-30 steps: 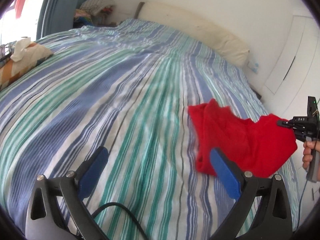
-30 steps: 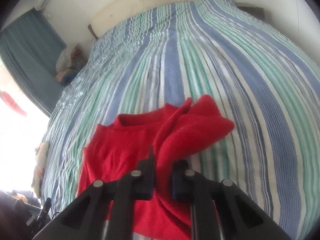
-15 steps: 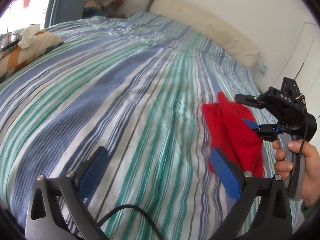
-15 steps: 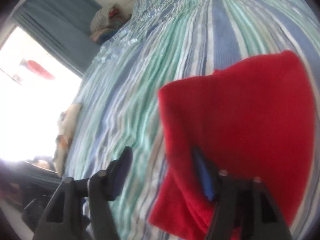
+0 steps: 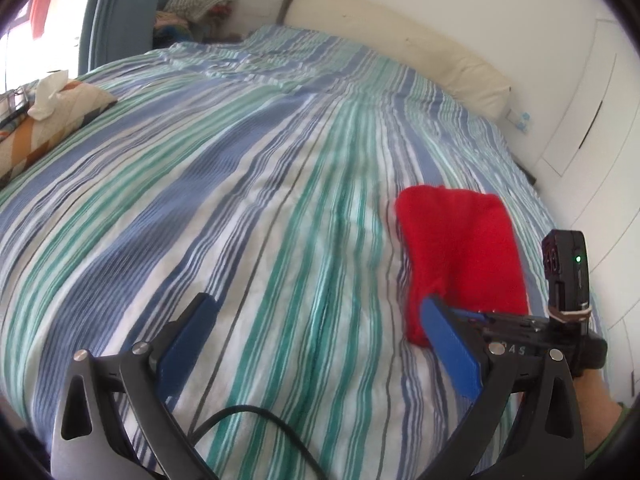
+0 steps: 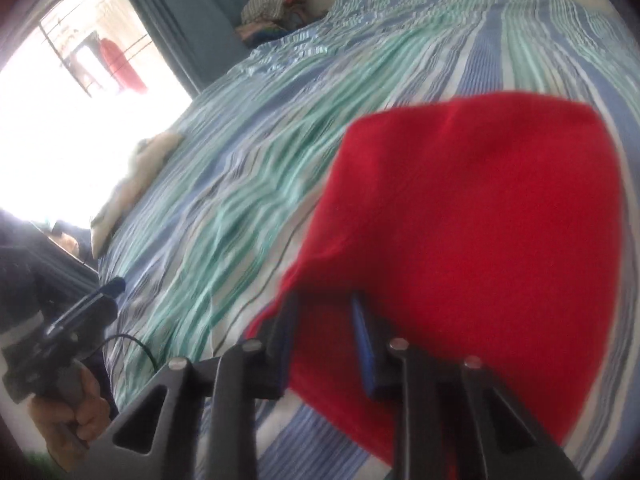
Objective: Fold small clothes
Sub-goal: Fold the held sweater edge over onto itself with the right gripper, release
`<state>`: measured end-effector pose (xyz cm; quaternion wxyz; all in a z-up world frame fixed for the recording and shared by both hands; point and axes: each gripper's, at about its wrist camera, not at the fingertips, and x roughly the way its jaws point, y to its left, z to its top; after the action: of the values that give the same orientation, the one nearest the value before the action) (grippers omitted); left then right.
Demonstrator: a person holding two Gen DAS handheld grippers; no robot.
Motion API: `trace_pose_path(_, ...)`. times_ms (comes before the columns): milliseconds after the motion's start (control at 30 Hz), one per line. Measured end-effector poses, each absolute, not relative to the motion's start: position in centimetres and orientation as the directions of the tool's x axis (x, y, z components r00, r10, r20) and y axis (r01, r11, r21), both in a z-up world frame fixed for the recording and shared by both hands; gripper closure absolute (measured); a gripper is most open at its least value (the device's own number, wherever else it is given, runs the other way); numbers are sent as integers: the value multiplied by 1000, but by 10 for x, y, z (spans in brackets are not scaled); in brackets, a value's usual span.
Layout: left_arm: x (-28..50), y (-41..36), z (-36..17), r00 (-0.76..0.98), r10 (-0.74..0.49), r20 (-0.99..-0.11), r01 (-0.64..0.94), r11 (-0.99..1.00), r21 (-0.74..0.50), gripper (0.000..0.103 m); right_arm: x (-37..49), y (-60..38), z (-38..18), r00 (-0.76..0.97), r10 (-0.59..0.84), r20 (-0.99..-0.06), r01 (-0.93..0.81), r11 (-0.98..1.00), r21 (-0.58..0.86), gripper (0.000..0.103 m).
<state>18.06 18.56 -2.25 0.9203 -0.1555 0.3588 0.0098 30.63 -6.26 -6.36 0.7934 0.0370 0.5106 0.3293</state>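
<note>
Garment lengthwise toward headboard, seemingly.

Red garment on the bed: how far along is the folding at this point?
Done: the red garment lies doubled over into a compact oblong on the striped bedspread. In hand: the right tool has its fingers at the cloth's near edge, with fabric between them; motion blur hides whether they clamp. The left tool is open and empty. Left: release, possibly one more fold.

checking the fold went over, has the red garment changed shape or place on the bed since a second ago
Yes. The red garment was spread wide toward the bed's right edge; it now lies as a narrower folded strip on the striped bedspread, its right part brought over leftward.
</note>
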Motion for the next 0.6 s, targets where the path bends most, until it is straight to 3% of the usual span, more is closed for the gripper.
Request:
trace_pose_path(133, 181, 185, -24, 737, -92, -669, -127, 954, -272, 1, 277, -62, -67, 283, 549, -786, -543, 767, 340, 78)
trace_pose_path(367, 180, 169, -21, 742, -96, -663, -85, 968, -236, 1, 257, -154, -1, 453, 558, -695, -480, 810, 337, 78)
trace_pose_path(433, 182, 162, -24, 737, -93, -670, -75, 973, -217, 1, 261, -176, -9, 449, 551, -703, -440, 822, 362, 78)
trace_pose_path(533, 181, 153, -29, 737, -83, -671, -68, 978, -196, 1, 270, -185, -66, 319, 514, -796, -345, 845, 408, 78)
trace_pose_path(600, 178, 149, -30, 741, -83, -666, -56, 981, -185, 1, 260, -193, -77, 356, 545, -759, -337, 832, 440, 78)
